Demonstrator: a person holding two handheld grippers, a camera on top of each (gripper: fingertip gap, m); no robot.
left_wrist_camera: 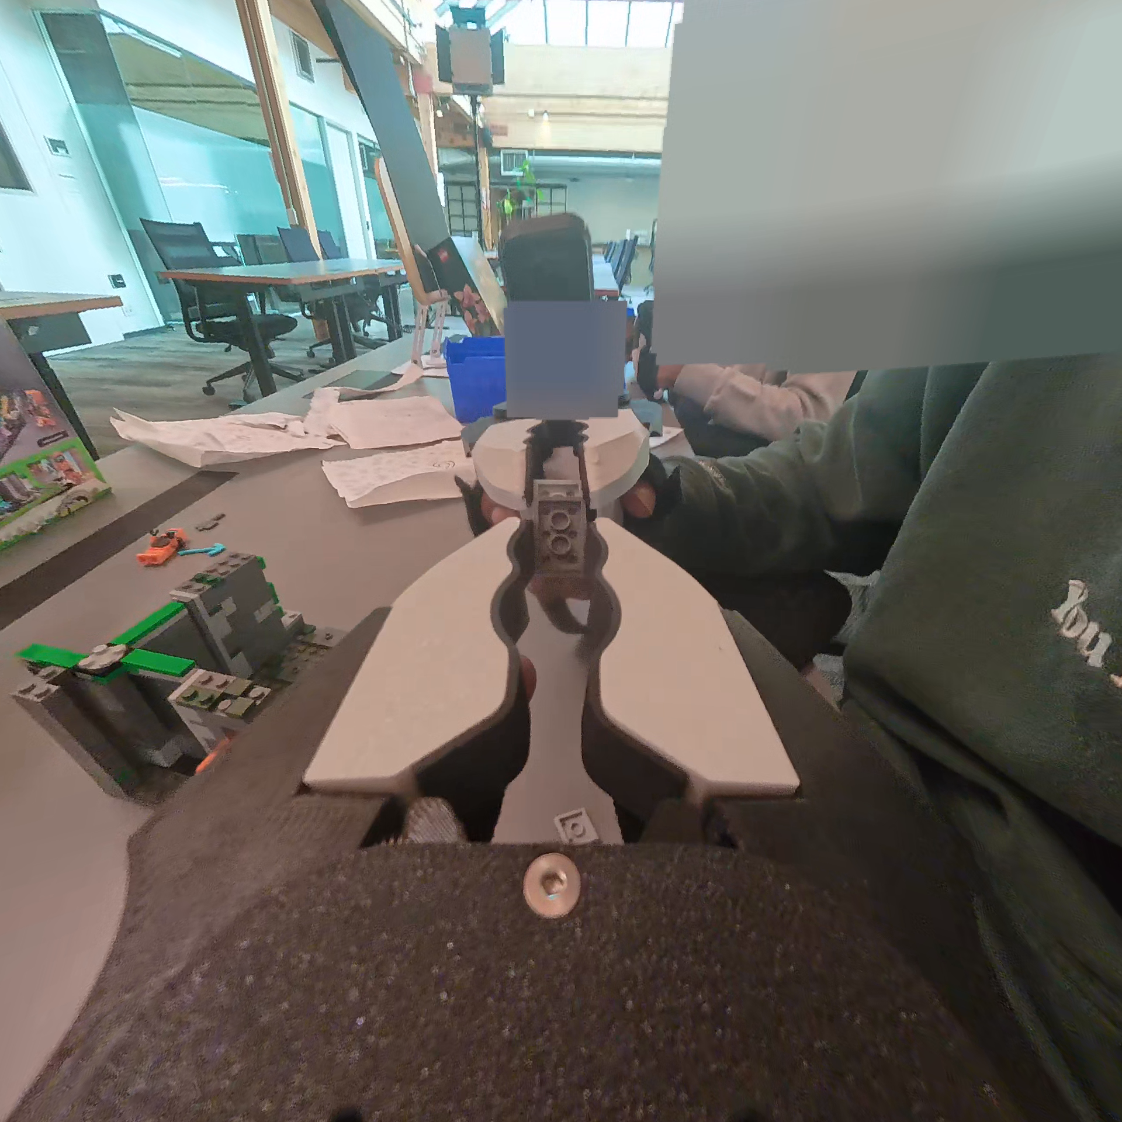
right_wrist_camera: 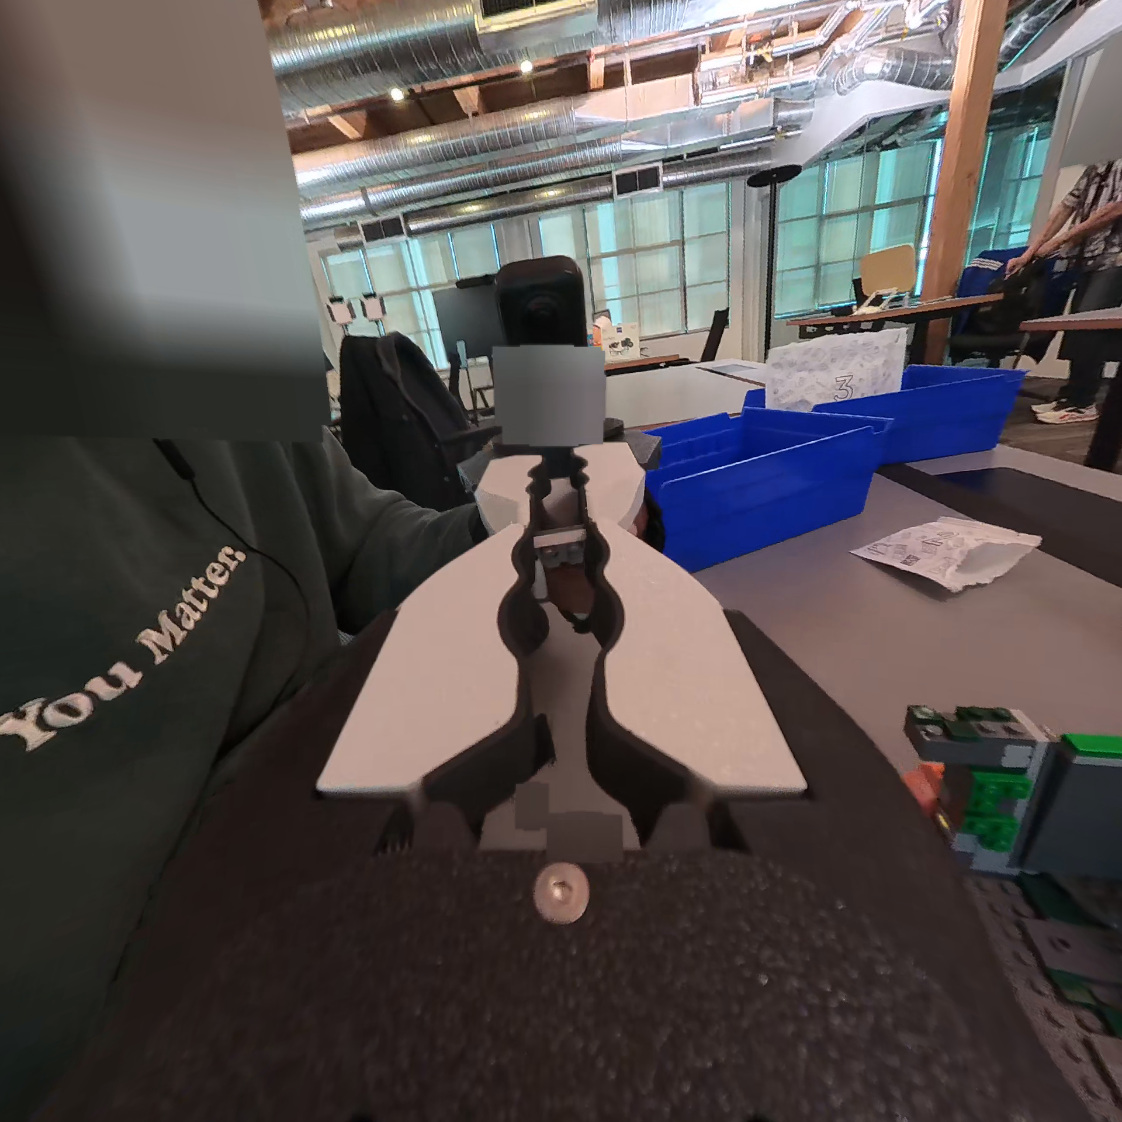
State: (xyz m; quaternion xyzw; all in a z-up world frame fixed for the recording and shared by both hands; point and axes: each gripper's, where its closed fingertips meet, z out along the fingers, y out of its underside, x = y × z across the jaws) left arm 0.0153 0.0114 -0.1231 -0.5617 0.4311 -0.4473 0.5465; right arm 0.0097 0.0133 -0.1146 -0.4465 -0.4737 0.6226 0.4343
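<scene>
The two grippers meet tip to tip above the table [left_wrist_camera: 340, 564], a brick [left_wrist_camera: 560, 537] between both pairs of fingertips. In the left wrist view a brick model [left_wrist_camera: 176, 662] stands left of them, papers [left_wrist_camera: 364, 425] behind it, a box [left_wrist_camera: 42, 461] at far left. In the right wrist view bins [right_wrist_camera: 771, 486] stand behind right, a paper [right_wrist_camera: 947, 549] before them

Grey brick [right_wrist_camera: 560, 549], seemingly between both grippers' fingertips

Brick model [right_wrist_camera: 1026, 795] and printed box [left_wrist_camera: 42, 461] both cut by picture edges
</scene>
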